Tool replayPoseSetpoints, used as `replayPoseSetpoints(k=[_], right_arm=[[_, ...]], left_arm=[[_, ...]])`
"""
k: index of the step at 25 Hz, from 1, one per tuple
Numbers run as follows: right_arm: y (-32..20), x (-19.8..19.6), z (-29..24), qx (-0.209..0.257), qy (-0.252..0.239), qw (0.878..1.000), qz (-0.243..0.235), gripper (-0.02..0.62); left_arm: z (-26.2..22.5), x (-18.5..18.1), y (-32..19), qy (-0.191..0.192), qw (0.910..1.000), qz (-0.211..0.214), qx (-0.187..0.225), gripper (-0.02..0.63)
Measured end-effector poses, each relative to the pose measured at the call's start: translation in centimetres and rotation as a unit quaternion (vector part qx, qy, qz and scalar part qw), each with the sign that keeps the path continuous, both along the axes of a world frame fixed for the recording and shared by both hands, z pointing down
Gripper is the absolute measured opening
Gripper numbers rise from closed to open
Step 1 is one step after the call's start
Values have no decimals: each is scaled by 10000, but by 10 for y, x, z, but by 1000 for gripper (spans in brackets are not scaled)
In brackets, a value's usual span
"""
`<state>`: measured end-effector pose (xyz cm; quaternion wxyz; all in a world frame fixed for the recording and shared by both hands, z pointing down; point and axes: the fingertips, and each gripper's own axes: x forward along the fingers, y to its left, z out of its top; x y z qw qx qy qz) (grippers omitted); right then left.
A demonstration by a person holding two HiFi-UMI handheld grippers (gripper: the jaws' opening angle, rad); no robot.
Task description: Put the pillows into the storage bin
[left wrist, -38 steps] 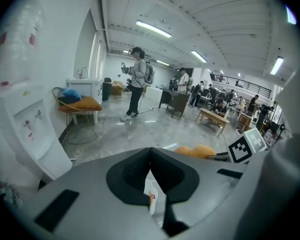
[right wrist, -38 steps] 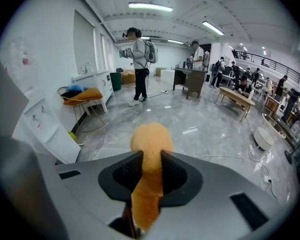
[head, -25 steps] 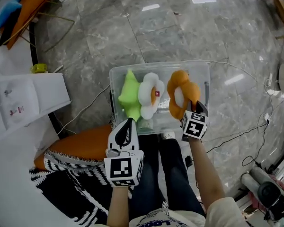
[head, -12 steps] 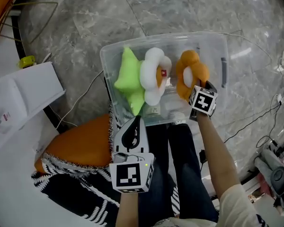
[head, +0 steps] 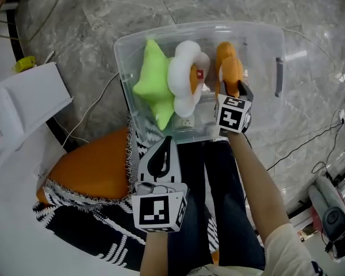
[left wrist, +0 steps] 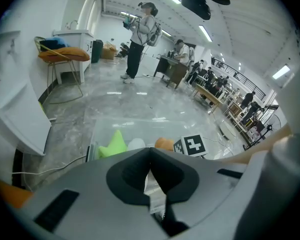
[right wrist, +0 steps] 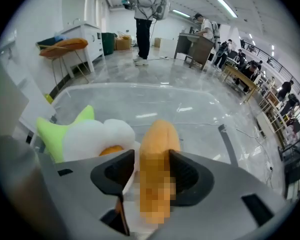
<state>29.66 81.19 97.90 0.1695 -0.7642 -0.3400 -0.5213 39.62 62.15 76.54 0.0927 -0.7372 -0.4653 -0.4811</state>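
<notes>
Partly hidden by the right gripper [right wrist: 152,160], the orange pillow [right wrist: 158,133] sits pinched in its just-opening jaws; left gripper [left wrist: 150,155] closed, empty.

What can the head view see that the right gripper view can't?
Only the head view: the left tongs, shut, the person's dark trouser legs and an orange cushion beside them. Only the right gripper view: people standing far across the room. Both: the green star pillow, white flower pillow, orange pillow and clear bin.

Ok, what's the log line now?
right gripper: jaws just opening, orange flower pillow between | left gripper: shut, empty | storage bin: holds green star pillow
</notes>
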Motion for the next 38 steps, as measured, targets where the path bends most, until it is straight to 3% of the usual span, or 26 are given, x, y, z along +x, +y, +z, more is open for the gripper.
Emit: replayPoseSetpoints(k=[3, 10, 15, 21, 26, 31, 35, 38], right_arm=[[-19, 14, -9, 169, 246, 9995, -133, 268], [-34, 36, -84, 24, 988, 9942, -431, 273], [-27, 38, -191, -313, 1726, 9828, -582, 237], [-6, 32, -349, -731, 2572, 9617, -598, 165], [-2, 15, -497, -1344, 3109, 9360, -963, 121], [11, 2, -632, -1938, 3725, 9000, -1167, 73], [2, -24, -716, -2279, 3958, 8802, -1287, 16], [-1, -46, -764, -2415, 4166, 8670, -1282, 11]], left_arm=[[-6, 2, -2, 69, 9999, -85, -14, 14], [-40, 12, 1, 370, 9985, -400, -99, 14], [-92, 18, 6, 705, 9954, -596, -255, 14], [-189, 24, 22, 1267, 9865, -790, -668, 14], [-298, 17, 34, 1730, 9739, -949, -1125, 14], [-415, 8, 49, 2297, 9518, -1013, -1762, 14], [-492, -13, 39, 2625, 9374, -1058, -2030, 14], [-542, -31, 35, 2863, 9251, -1077, -2250, 14]])
